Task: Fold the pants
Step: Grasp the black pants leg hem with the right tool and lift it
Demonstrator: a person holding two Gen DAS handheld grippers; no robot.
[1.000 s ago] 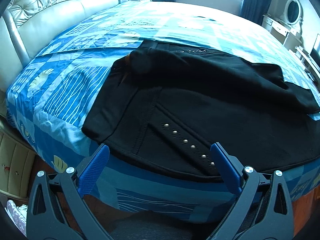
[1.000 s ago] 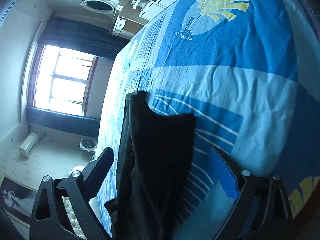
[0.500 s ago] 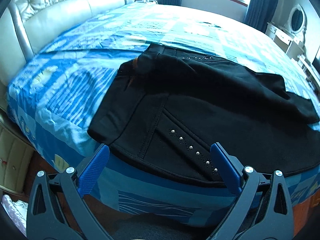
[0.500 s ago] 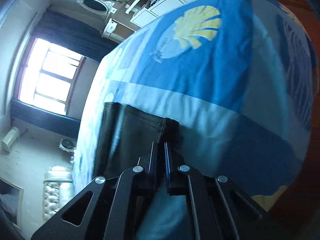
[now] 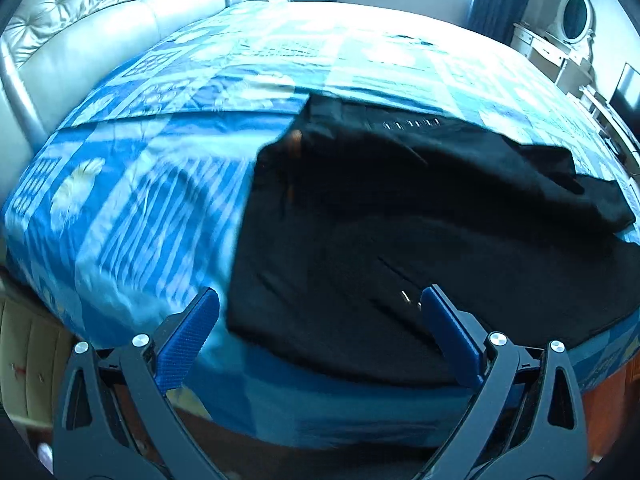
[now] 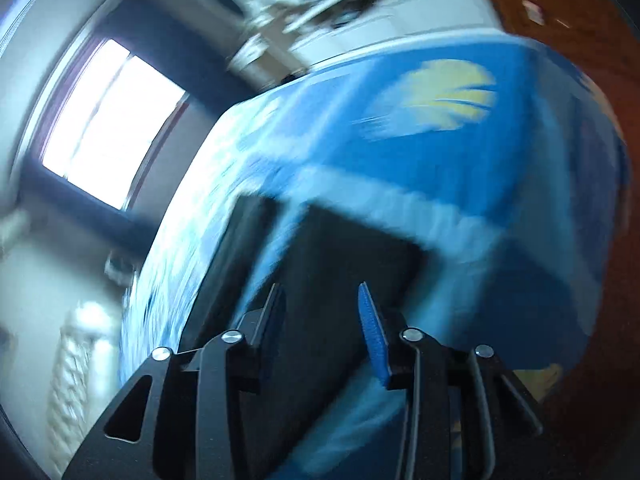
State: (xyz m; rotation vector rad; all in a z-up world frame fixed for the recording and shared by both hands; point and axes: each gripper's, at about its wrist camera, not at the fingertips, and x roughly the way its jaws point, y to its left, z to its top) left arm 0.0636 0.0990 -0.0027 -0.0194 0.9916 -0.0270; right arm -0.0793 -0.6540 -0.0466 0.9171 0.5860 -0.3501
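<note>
Your pants lie spread on the bed, at its near edge, with the black cloth running from the near middle off to the right and a loose fold of one leg lying across the far part. The waist end, with a short row of studs, shows at the far side; a second glint of studs sits just beside your left gripper. That gripper hovers at the near edge with its fingers wide apart and nothing between them, the left one over bare bedding and the right one over black cloth. Your right gripper looks along a leg end of the pants, which reaches toward a corner of the bed; its fingers stand narrowly parted, and though dark cloth shows through the gap, the blur leaves it unclear whether any cloth is between them. By the look of it you are at the start of a fold, setting both grips on the near edge before the lift. Next you likely need to bring the left fingers down over the near hem, pinch both layers, and secure the leg end with the right. Watch that the loose fold on the far side does not bunch when you carry the cloth over.
</note>
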